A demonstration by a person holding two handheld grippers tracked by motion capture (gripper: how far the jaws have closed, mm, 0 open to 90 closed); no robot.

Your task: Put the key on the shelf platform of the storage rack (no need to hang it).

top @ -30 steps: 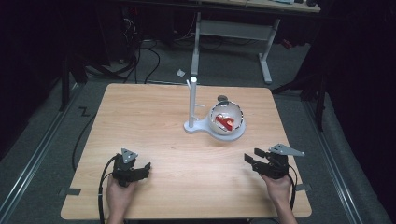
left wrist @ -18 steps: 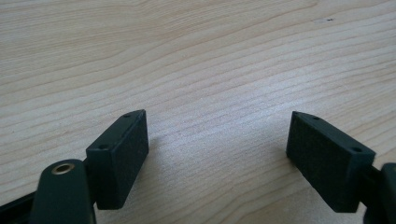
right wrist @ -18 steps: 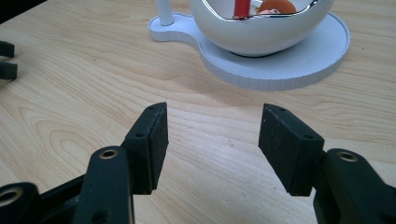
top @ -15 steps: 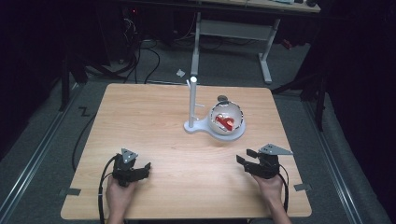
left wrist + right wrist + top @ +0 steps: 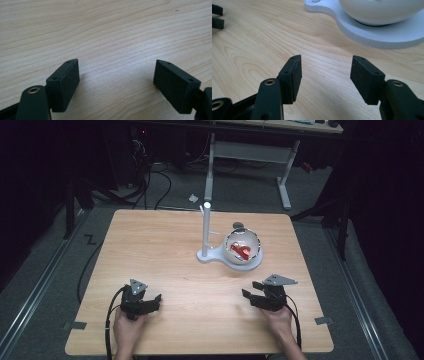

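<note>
A white bowl holding a red object sits on a white stand base with an upright white post, right of the table's middle. Near the front edge, my left gripper rests low on the wood; its own view shows it open over bare wood. My right gripper is at the front right, open with nothing between the jaws. It points at the stand base and the bowl's underside, a short way off.
The wooden table has bare room on its left half and between the two grippers. The left gripper's jaw tips show far off in the right gripper view. Beyond the table stand desk legs and floor cables.
My right gripper has moved leftward along the front of the table, closer to the stand. The left gripper has stayed put.
</note>
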